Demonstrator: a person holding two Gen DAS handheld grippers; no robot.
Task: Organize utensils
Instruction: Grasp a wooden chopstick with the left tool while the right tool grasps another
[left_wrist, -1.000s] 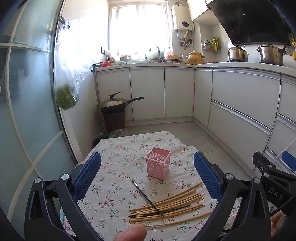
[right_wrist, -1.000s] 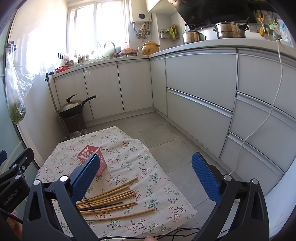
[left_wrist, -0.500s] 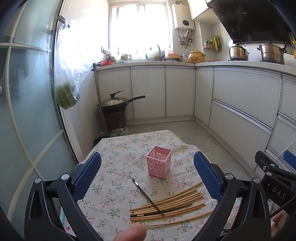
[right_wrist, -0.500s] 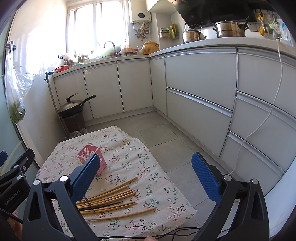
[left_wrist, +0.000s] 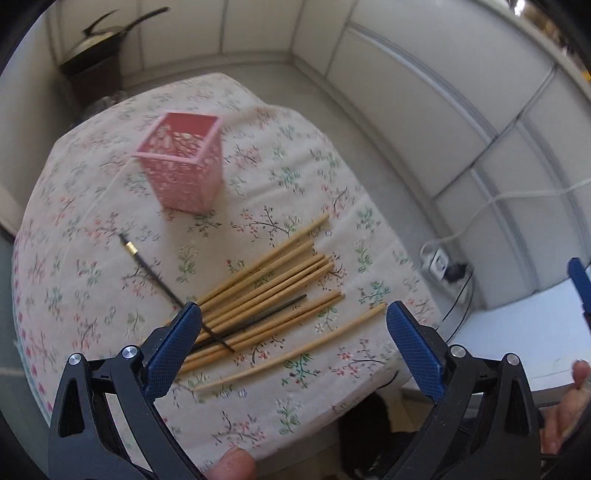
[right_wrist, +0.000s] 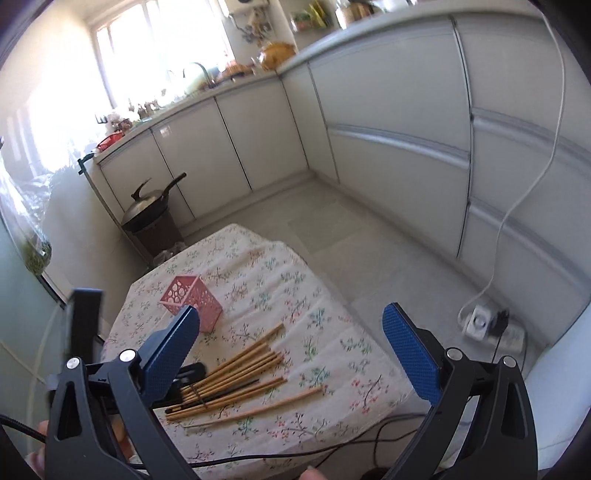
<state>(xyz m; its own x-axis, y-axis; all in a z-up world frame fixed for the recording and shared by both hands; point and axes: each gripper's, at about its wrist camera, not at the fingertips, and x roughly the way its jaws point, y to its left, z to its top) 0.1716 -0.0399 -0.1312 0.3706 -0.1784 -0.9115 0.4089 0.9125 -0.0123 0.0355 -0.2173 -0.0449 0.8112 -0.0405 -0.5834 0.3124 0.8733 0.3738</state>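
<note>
The left gripper (left_wrist: 293, 345) was held tilted steeply downward with its two blue-padded fingers (left_wrist: 173, 347) spread wide apart and nothing between them, a thumb tip (left_wrist: 231, 463) showing at its lower edge. The right gripper (right_wrist: 301, 356) was held beside it at a gentler forward tilt, its jaws likewise wide and empty, with the left tool's black body (right_wrist: 83, 325) showing at its left. The person's right hand (left_wrist: 563, 417) gripped its handle, fingers curled.
</note>
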